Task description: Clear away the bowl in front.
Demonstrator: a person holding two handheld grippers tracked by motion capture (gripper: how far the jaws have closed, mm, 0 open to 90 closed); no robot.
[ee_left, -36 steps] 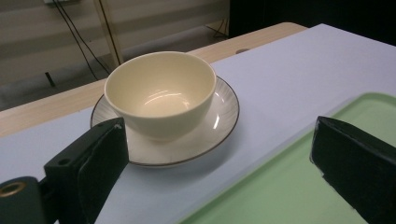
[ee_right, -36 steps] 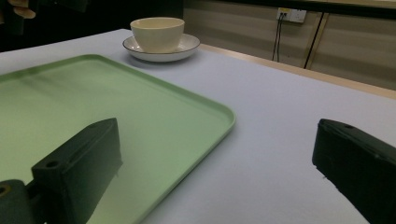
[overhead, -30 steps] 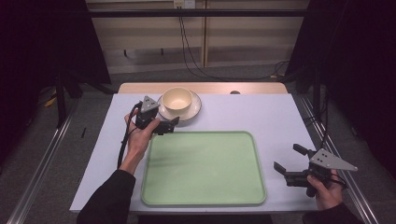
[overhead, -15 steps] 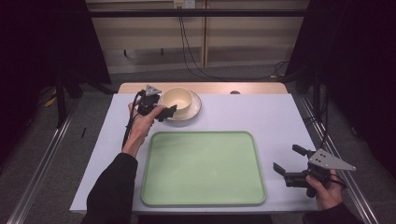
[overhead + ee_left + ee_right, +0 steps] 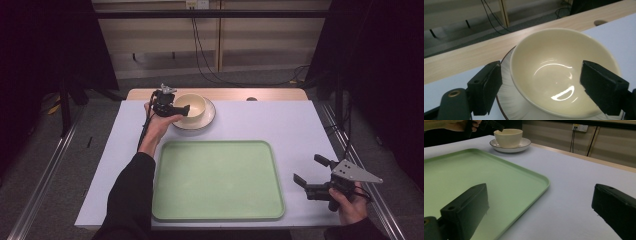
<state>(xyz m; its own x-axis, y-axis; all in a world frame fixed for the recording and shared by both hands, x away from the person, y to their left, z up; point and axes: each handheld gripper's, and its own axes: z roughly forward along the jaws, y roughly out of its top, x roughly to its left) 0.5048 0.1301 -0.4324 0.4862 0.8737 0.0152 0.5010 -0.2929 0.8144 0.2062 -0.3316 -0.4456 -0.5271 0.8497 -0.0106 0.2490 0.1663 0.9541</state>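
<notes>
A cream bowl point(image 5: 194, 104) stands on a white dark-rimmed plate point(image 5: 209, 118) at the far side of the white table. My left gripper point(image 5: 186, 110) is at the bowl's left edge. In the left gripper view the left gripper point(image 5: 540, 67) has its jaws on either side of the bowl point(image 5: 549, 62), above the plate point(image 5: 506, 100). The jaws have just been closing, and the pads stand apart from the bowl. My right gripper point(image 5: 307, 169) rests open at the near right with nothing between its fingers. In the right gripper view the bowl point(image 5: 509, 136) is far off.
A large green tray point(image 5: 217, 212) lies in the middle of the table point(image 5: 280, 120); its corner point(image 5: 534, 182) is beside my right gripper point(image 5: 540, 195). A wooden strip point(image 5: 270, 94) runs along the table's far edge. Cables hang behind it.
My left gripper has moved away from me and a little right, up to the bowl's rim. The right gripper has stayed where it was.
</notes>
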